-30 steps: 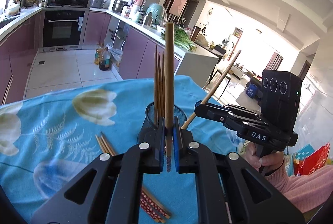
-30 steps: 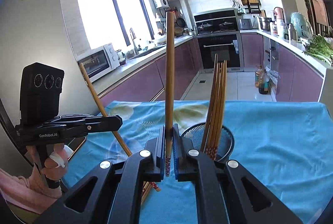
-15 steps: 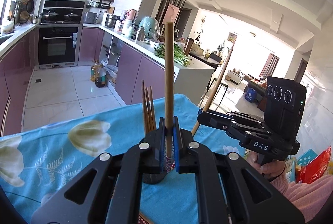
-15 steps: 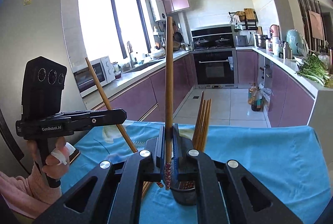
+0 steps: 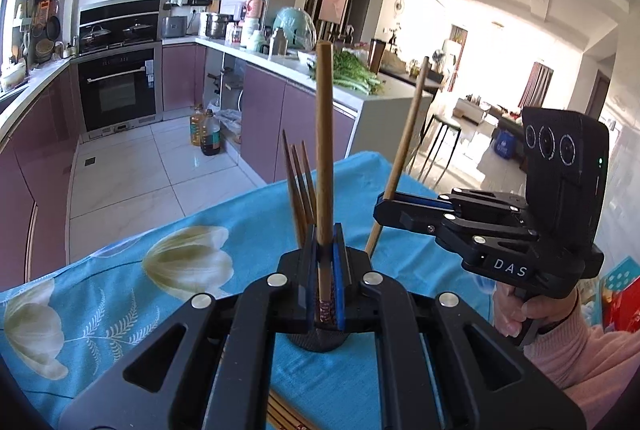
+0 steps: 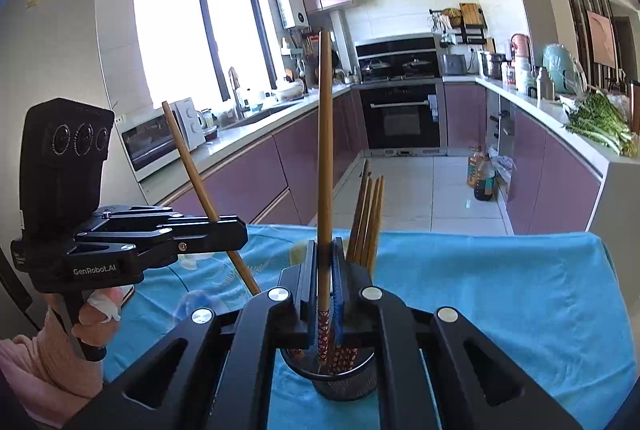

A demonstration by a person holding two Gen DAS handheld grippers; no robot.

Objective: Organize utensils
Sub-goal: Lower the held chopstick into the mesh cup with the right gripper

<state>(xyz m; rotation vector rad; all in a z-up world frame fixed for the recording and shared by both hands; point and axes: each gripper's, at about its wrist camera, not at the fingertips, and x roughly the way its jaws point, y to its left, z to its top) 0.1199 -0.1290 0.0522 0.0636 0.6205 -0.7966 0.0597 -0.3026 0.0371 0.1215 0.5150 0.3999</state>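
My left gripper (image 5: 324, 242) is shut on a wooden chopstick (image 5: 323, 150) held upright; it also shows in the right wrist view (image 6: 240, 230). My right gripper (image 6: 325, 250) is shut on another chopstick (image 6: 325, 150), its patterned end reaching into a black mesh holder (image 6: 344, 382). The right gripper shows in the left wrist view (image 5: 380, 208) with its chopstick (image 5: 404, 146) tilted. Several chopsticks (image 6: 368, 218) stand in the holder, which also shows in the left wrist view (image 5: 320, 340) just beyond my left gripper.
A blue flowered cloth (image 5: 120, 310) covers the table; its far edge (image 6: 520, 236) drops off to the kitchen floor. Loose chopsticks (image 5: 284, 416) lie on the cloth under my left gripper. Purple cabinets and an oven stand behind.
Both grippers have dropped lower and closer to the holder. The right chopstick's patterned end has come down into the holder's mouth. Both grips are unchanged.
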